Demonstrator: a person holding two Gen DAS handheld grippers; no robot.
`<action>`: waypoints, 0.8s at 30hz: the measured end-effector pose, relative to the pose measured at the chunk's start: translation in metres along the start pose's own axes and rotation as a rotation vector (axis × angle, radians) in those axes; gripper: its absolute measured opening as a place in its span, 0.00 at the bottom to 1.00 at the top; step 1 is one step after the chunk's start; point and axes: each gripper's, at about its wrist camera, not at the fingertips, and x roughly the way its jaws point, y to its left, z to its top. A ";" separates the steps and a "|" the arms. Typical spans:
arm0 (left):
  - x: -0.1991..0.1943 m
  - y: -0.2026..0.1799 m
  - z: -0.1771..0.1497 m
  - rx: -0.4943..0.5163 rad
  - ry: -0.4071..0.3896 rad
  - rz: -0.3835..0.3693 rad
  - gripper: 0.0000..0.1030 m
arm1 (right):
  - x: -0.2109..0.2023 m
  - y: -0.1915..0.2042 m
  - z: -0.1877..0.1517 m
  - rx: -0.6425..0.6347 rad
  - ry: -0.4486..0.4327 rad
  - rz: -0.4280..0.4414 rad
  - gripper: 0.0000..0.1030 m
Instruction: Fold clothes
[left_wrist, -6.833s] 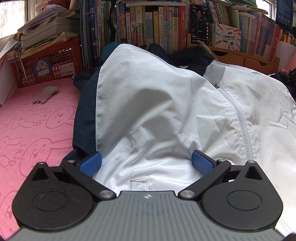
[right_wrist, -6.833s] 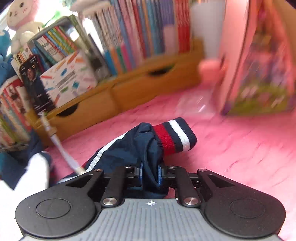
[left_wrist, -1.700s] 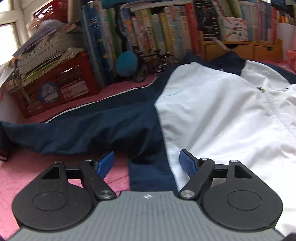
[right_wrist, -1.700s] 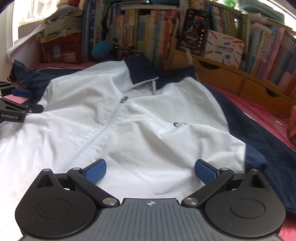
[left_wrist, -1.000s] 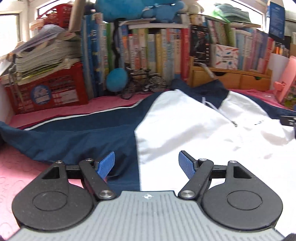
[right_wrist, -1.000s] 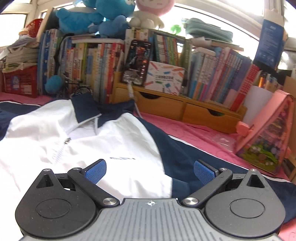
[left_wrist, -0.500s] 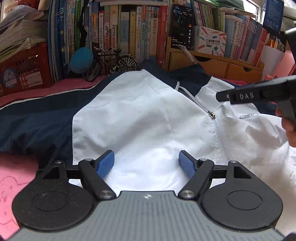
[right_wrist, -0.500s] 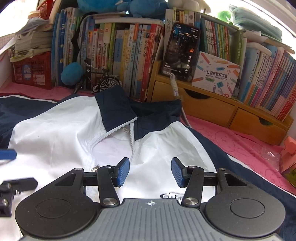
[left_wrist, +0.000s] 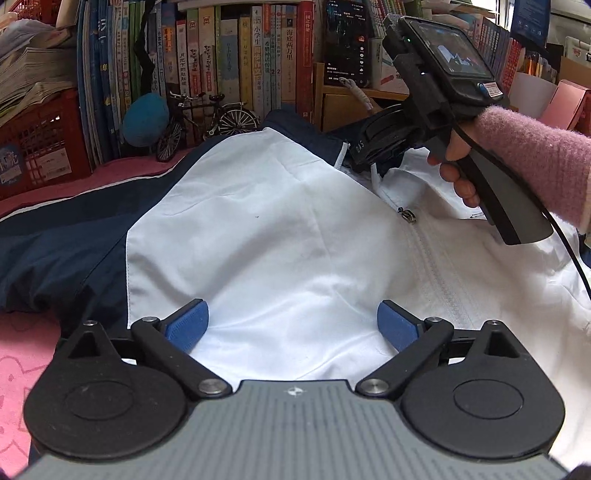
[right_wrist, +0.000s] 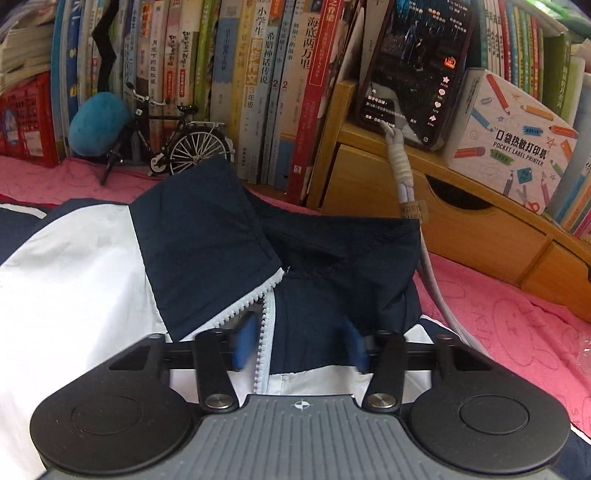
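Meanwhile, right claw (right_wrist: 299, 341) closes around the jacket (left_wrist: 288, 236) collar (right_wrist: 332, 258) by the zipper (right_wrist: 264, 314); left claw (left_wrist: 291, 325) opens empty; straightening likely precedes folding.

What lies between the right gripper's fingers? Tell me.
In the right wrist view, the navy collar and the white zipper of the jacket lie between the closing fingers of the right gripper.

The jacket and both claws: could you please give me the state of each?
Jacket: spread flat on the pink cover, zipper partly open at the collar.
Left claw: jaws opening, wide over the white panel, gripping nothing.
Right claw: jaws closing around the navy collar.
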 end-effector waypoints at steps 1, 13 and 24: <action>0.000 -0.001 0.000 0.003 0.001 0.001 0.97 | 0.001 -0.003 0.002 0.014 0.001 -0.001 0.14; 0.001 -0.002 0.001 0.011 0.007 -0.005 1.00 | -0.029 -0.069 0.022 0.377 -0.228 0.230 0.14; 0.001 -0.004 0.000 0.011 0.008 -0.005 1.00 | -0.009 -0.018 -0.021 0.295 -0.021 0.449 0.27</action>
